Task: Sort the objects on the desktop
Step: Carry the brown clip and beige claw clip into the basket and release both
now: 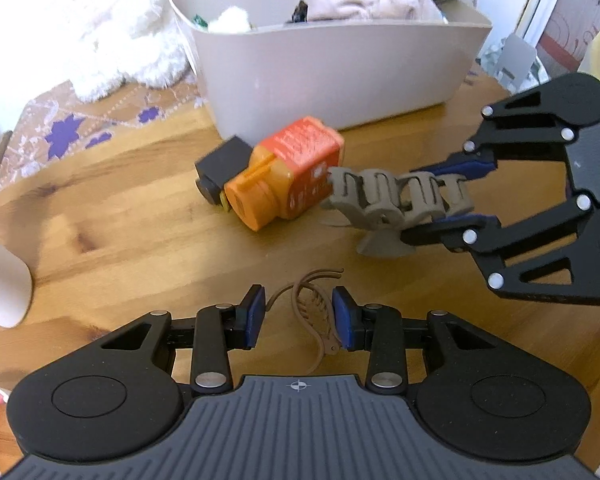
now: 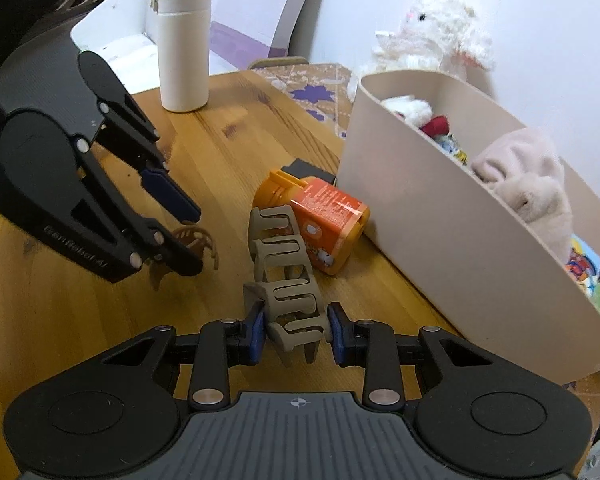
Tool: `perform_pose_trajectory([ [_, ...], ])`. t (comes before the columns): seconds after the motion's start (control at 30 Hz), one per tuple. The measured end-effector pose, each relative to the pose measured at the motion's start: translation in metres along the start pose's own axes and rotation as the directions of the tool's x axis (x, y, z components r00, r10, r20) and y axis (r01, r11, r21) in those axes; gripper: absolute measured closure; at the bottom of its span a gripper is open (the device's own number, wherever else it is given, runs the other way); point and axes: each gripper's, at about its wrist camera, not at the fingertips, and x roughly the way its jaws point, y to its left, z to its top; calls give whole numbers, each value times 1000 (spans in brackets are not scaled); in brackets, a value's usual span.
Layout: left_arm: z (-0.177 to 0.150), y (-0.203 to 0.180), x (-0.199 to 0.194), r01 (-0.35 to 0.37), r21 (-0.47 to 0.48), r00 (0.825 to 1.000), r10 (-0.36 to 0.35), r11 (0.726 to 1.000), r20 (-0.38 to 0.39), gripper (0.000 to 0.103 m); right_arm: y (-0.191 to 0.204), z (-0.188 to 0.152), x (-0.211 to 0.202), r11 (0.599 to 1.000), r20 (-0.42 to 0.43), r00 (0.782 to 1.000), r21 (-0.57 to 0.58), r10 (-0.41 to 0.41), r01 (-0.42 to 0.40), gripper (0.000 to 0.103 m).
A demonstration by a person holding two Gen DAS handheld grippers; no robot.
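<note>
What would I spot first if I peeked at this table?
Probably the bright orange bottle lying on its side on the wooden table, right by the big beige bin full of soft toys. Next, the two black grippers: the right gripper holds a grey slotted clip, and the left gripper has a thin brown hair claw between its jaws.

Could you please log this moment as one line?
left gripper: shut on brown hair claw | right gripper: shut on grey slotted holder | bin: behind
</note>
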Motion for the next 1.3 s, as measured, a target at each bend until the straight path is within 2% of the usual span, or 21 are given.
perform_pose_trajectory([
  [0.43,31,10,-31,-32,18,992,30,999,119,65,-19,-2,-54,996,82,994,62,-72,67,73],
  [0.63,50,7,-55,-48,54,977,36,997,210,65,-38,6,-83,988,142,982,100,-128,114,73],
  [0.9,86,-2,-75,-94,127,947,49,987,318,65,-74,20,-106,962,211,949,191,-236,197,73],
  [1.1,119,0,-74,-122,138,926,62,983,372,65,-102,28,-109,934,222,922,242,-318,264,73],
  [1.3,149,2,-55,-132,146,925,69,980,374,65,-130,37,-98,887,183,899,325,-398,326,73],
])
